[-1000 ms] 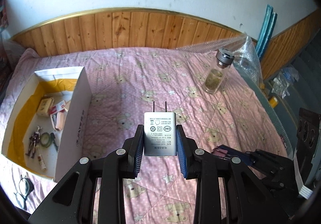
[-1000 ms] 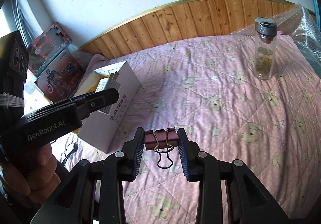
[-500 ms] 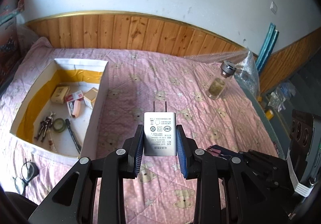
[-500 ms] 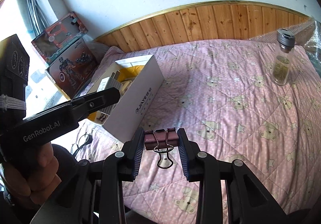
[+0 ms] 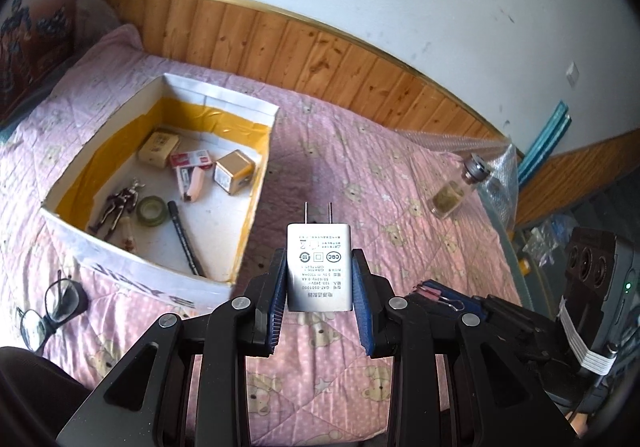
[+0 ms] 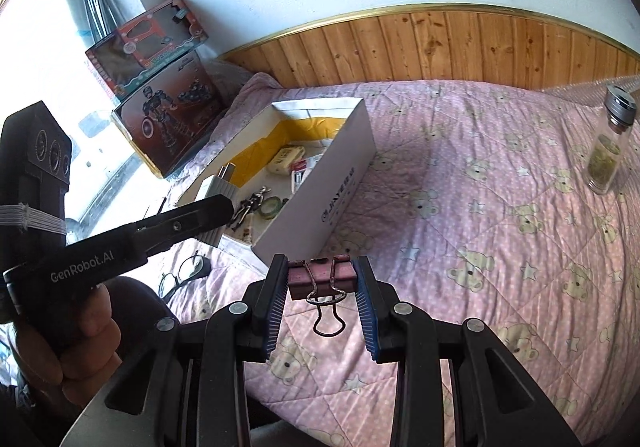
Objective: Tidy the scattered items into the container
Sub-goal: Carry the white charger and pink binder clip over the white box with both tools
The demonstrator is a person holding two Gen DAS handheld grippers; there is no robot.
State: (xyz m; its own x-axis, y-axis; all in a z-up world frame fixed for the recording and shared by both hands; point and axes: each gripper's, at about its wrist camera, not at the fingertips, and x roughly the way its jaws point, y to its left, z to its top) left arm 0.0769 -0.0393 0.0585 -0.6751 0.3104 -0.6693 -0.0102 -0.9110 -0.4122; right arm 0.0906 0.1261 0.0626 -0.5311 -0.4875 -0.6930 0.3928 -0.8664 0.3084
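Charger plug (image 5: 319, 267), white two-prong USB wall adapter, sits clamped in your left gripper (image 5: 319, 305): both blue pads press its sides, prongs pointing away from you, label side up. Binder clip (image 6: 322, 277), dusty pink with wire handles, is pinched the same way in your right gripper (image 6: 322, 307), pads on its two ends, one wire loop hanging down toward you. Both loads are off the bedspread (image 5: 400, 215), pink quilt with a bear and star print. From the right wrist view your left hand (image 6: 76, 331) is wrapped around the left tool's handle, and the charger's tip sits above the near end of the box. Eyeglasses (image 5: 50, 307), black frame, lie on the quilt just beside the box's near wall, outside it. Cardboard box (image 5: 256, 207), white outside with yellow tape lining the inner walls, is open-topped and ahead-left of the left gripper. Inside it, near to far: a black pen (image 5: 185, 239), a small action figure (image 5: 118, 207), a roll of green tape (image 5: 152, 210), a pink stapler (image 5: 191, 183), a red-and-white small packet (image 5: 191, 159), a gold cube-shaped carton (image 5: 234, 175) and a tan flat carton (image 5: 158, 149). Glass bottle (image 6: 608, 151) with a metal cap and some greenish-brown contents stands upright on the quilt, well apart from the box, off to the right. Bubble wrap (image 5: 496, 183) lies just behind the bottle. Toy boxes (image 6: 160, 87) are stacked at the bed's far left corner. Wood panelling (image 6: 440, 43) with a gold trim backs the bed, white wall above.
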